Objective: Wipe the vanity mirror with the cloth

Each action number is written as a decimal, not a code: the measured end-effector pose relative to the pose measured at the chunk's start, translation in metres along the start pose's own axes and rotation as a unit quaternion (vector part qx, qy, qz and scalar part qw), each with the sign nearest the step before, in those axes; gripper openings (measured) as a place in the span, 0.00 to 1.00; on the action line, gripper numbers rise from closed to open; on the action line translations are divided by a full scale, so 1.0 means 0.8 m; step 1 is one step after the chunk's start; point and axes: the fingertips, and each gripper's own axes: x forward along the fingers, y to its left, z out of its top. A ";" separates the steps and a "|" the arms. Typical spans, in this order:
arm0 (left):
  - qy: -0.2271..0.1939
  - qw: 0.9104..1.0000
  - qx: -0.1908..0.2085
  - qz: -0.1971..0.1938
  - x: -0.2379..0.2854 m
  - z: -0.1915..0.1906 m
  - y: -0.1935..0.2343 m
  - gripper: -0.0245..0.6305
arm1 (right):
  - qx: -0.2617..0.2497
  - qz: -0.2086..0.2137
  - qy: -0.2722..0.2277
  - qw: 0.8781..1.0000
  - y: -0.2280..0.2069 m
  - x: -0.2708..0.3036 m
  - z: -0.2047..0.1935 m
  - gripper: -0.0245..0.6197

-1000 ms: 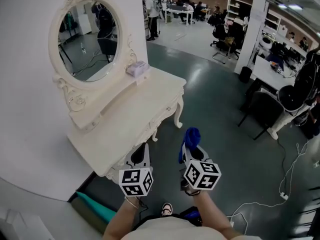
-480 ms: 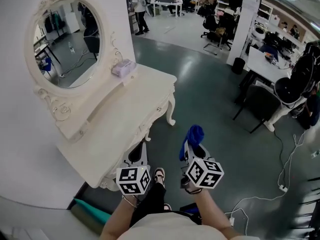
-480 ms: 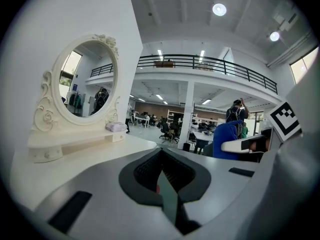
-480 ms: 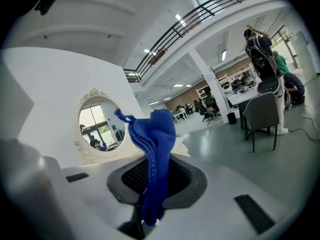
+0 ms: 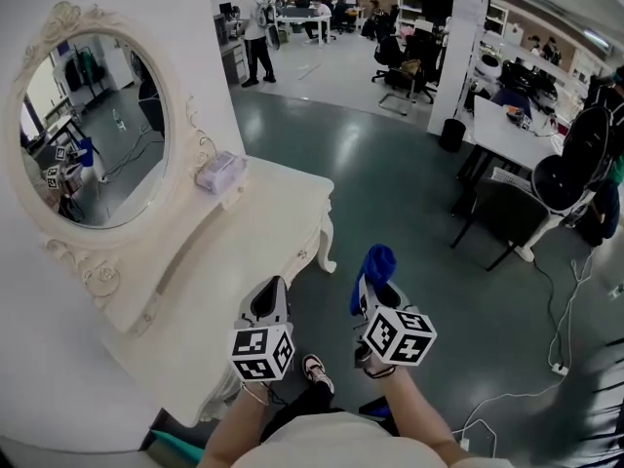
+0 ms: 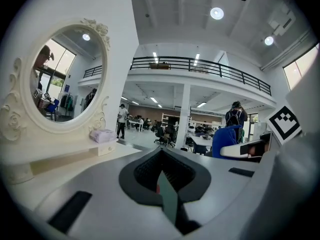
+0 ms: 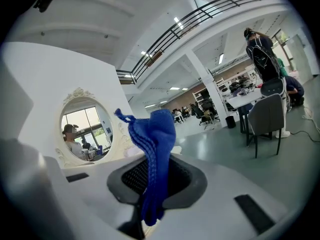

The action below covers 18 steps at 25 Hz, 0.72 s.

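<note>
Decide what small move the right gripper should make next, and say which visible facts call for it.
Probably carry the right gripper up and to the left, toward the mirror. Its jaws are shut on the blue cloth, so the cloth is ready for wiping. But it hangs out beyond the vanity table, well apart from the mirror.

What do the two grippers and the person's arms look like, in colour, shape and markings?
Both the left gripper and the right gripper have pale grey, smooth shells with a black ribbed hollow round the jaws. Each carries a white cube with black square markers. The forearms are bare, with no sleeve in view; a light top shows below.
</note>
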 end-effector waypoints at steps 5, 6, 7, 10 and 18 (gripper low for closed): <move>0.000 1.000 0.003 -0.007 0.077 0.024 0.033 0.04 | 0.000 0.006 0.007 1.000 0.006 0.088 0.026 0.14; -0.002 1.000 0.002 -0.005 0.093 0.032 0.042 0.04 | -0.001 0.009 0.008 1.000 0.009 0.108 0.032 0.14; -0.005 1.000 0.001 -0.001 0.108 0.040 0.053 0.04 | -0.003 0.015 0.011 1.000 0.014 0.127 0.039 0.14; -0.014 1.000 -0.008 0.017 0.145 0.060 0.090 0.04 | -0.024 0.036 0.016 0.999 0.037 0.180 0.055 0.14; -0.014 0.998 -0.026 0.050 0.209 0.074 0.166 0.04 | -0.045 0.056 0.025 0.997 0.064 0.277 0.068 0.14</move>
